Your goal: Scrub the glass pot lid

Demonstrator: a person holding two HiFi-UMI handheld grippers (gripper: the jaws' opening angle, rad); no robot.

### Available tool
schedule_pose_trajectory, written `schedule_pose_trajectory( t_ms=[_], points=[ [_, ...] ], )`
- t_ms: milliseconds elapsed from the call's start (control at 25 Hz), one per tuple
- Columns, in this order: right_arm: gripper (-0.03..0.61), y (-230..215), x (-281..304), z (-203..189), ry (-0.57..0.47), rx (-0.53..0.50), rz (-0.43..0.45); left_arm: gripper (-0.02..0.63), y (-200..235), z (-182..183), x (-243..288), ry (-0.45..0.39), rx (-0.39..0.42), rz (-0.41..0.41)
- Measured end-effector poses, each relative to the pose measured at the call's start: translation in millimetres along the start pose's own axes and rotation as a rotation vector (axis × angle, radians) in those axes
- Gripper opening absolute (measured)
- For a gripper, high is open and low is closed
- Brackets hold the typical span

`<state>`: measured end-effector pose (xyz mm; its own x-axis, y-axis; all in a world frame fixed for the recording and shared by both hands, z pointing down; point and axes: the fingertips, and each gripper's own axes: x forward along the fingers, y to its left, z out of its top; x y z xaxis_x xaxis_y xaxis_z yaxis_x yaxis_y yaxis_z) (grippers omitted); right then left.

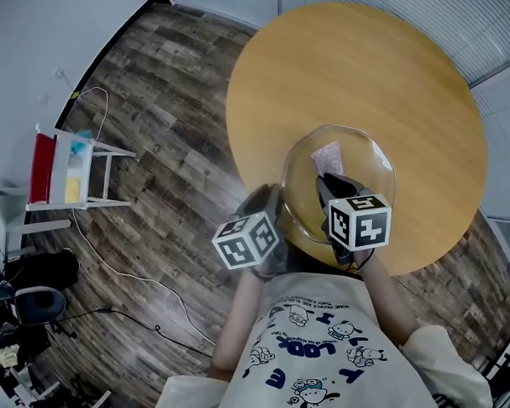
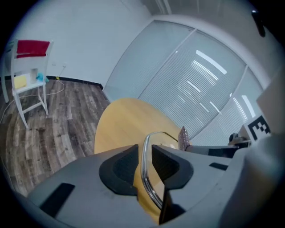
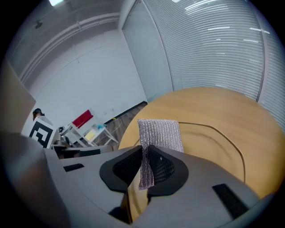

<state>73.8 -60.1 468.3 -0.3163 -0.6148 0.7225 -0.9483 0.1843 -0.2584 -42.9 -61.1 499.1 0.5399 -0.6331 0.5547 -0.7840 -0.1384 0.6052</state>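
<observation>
Round wooden table (image 1: 402,80), near side: glass pot lid (image 1: 298,184), tilted, rim between parted, seemingly unpressing jaws of left gripper (image 2: 143,167); right gripper (image 3: 144,167) clamped on silver mesh scourer (image 3: 160,133); advisable to clamp rim firmly before rubbing.

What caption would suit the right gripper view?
Right gripper pinching a silver mesh scrubbing cloth, glass pot lid just beyond.

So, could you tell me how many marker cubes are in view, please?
2. One cube is on the left gripper, just off the table; the other is on the right gripper, which holds the pad over the lid. None seems hidden.
</observation>
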Motion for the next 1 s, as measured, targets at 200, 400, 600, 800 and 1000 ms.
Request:
schedule_pose_trajectory(
  t_ms=[200,400,600,800,1000],
  points=[
    [0.055,3.1,-22.1,35.3,-0.16,-0.057,-0.018,0.094,-21.3,29.8,-12.4,-0.089,0.188,0.015],
    [0.057,7.5,-47.3,60.2,-0.328,-0.11,-0.046,0.073,-53.5,52.0,-25.3,-0.2,0.302,-0.013],
    [0.057,16.7,-68.7,74.3,-0.466,-0.181,-0.082,0.071,-77.0,73.2,-40.5,-0.312,0.433,-0.013],
    [0.057,25.5,-81.8,82.4,-0.554,-0.208,-0.085,0.071,-102.8,92.8,-55.0,-0.436,0.609,0.016],
    [0.055,35.5,-91.6,86.7,-0.621,-0.235,-0.099,0.071,-120.9,101.2,-66.8,-0.539,0.71,0.029]
  ],
)
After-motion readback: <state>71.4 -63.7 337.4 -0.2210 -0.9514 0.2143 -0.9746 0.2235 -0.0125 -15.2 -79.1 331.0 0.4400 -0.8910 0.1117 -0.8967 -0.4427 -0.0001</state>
